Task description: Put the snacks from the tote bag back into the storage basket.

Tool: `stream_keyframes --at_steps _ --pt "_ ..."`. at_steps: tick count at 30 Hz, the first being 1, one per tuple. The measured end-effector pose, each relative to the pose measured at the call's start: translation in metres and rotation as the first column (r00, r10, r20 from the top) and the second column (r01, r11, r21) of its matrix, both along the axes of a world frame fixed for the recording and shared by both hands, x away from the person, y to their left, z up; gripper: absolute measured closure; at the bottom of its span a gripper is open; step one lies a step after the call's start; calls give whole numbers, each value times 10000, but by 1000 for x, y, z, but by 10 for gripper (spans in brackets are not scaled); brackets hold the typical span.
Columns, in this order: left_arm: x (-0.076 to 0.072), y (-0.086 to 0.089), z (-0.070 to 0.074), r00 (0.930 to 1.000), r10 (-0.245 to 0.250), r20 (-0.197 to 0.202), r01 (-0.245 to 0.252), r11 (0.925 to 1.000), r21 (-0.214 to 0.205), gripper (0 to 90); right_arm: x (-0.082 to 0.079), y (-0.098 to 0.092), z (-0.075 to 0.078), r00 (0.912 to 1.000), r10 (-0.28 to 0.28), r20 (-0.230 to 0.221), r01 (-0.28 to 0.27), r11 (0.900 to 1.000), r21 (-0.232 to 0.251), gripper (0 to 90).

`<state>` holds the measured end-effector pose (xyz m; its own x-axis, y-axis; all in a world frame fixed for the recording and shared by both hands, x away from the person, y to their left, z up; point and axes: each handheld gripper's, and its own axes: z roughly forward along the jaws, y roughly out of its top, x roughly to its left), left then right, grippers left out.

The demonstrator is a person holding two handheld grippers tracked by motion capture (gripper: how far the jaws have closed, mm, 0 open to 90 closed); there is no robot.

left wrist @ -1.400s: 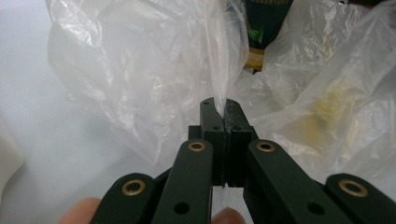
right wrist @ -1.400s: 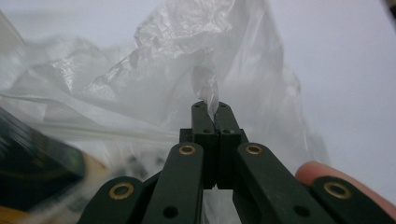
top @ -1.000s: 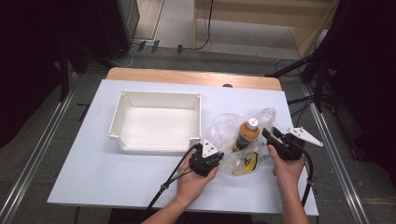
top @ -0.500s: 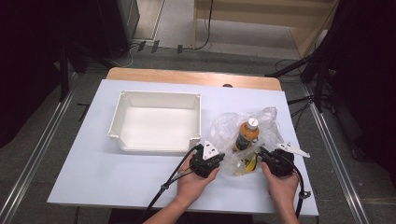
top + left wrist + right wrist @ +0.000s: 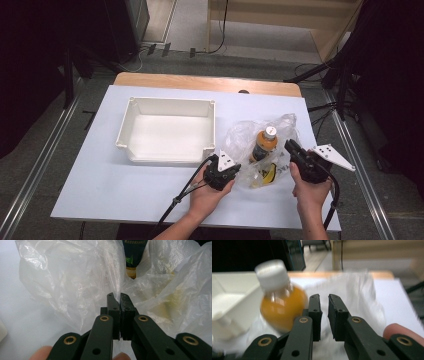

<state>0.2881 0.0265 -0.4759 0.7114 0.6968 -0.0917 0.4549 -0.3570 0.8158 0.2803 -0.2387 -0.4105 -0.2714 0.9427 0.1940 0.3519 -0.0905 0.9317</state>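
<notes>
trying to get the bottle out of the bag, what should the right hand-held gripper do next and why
Probably move the right hand-held gripper onto the bag edge on its side and close there. The left hand-held gripper is shut on the bag, the right one's jaws stand slightly apart with no plastic clearly pinched, and the bottle is inside.

Left claw [image 5: 223, 172]: black body topped by a grey three-cornered plate with small dark holes; two black cables trail from it, joined partway along by a black connector. Right claw [image 5: 298, 153]: black, with the same kind of grey plate and one black cable. In the gripper views each claw has two flat black jaws on broad black links, pinned with brass-coloured rivets beside small round holes. Forearms bare.
</notes>
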Motion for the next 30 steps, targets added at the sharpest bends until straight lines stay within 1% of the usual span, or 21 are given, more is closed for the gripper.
stream_keyframes --at_steps 1,3,4,5,6,7,8,9,11,12,14,15,17,19,20,22,24,25,27,28,30 --pt "0 0 0 10000 -2 -2 2 10000 0 900 4 1 3 10000 -97 20 97 10000 -14 811" --pt "0 0 0 10000 7 -2 -7 10000 -5 900 16 0 1 9992 -366 -146 365 9993 -75 808" --pt "0 0 0 10000 4 2 -4 10000 -5 900 23 0 -4 9981 -502 -344 501 9987 -36 804" --pt "0 0 0 10000 -2 -6 2 10000 -12 900 33 -1 -12 9954 -635 -722 636 9980 -11 805" --pt "0 1 0 10000 -17 -18 17 10000 17 900 38 -2 -18 9931 -636 -990 628 9980 -104 809" --pt "0 1 0 10000 -10 -45 11 10000 52 900 46 -3 -29 9851 -851 -1494 821 9963 -262 822" --pt "1 1 0 10000 -10 -69 10 10000 42 900 50 -4 -36 9794 -984 -1766 939 9950 -335 831" --pt "1 1 0 10000 -21 -91 21 10000 18 900 54 -6 -44 9704 -1085 -2157 1039 9941 -325 848" --pt "1 1 0 10000 -1 -76 2 10000 24 900 60 -11 -58 9464 -1275 -2966 1205 9918 -418 872" --pt "1 1 0 10000 11 -93 -11 10000 29 900 63 -14 -65 9314 -1301 -3399 1221 9915 -448 882" --pt "1 1 0 10000 28 -93 -27 10000 49 900 64 -18 -71 9158 -1421 -3757 1305 9898 -563 892" --pt "1 1 0 10000 21 -88 -21 10000 54 900 63 -20 -72 9136 -1376 -3825 1297 9905 -466 891" --pt "1 1 0 10000 4 -79 -3 10000 72 900 59 -21 -69 9226 -1366 -3607 1259 9906 -530 883" --pt "1 1 0 10000 6 -82 -6 10000 44 900 52 -22 -66 9384 -1055 -3290 1037 9943 -230 853" --pt "1 1 0 10000 14 -72 -13 10000 36 900 46 -21 -64 9491 -856 -3032 875 9961 -73 834" --pt "1 1 0 10000 16 -68 -16 10000 31 900 37 -21 -60 9649 -609 -2556 637 9980 29 797" --pt "2 1 0 9999 16 -103 -17 10000 -37 900 27 -22 -54 9777 -473 -2048 506 9987 110 771" --pt "2 1 0 9999 18 -106 -18 10000 -39 900 22 -21 -49 9831 -426 -1780 463 9988 164 763" --pt "2 1 0 9999 17 -104 -18 10000 -8 900 15 -17 -41 9903 -358 -1344 359 9994 -11 728" --pt "1 1 0 9999 18 -102 -18 10000 0 900 10 -14 -35 9942 -317 -1028 306 9995 -123 706" --pt "1 1 0 9999 20 -102 -20 10000 -10 900 4 -12 -25 9985 -142 -532 137 9998 -108 665"
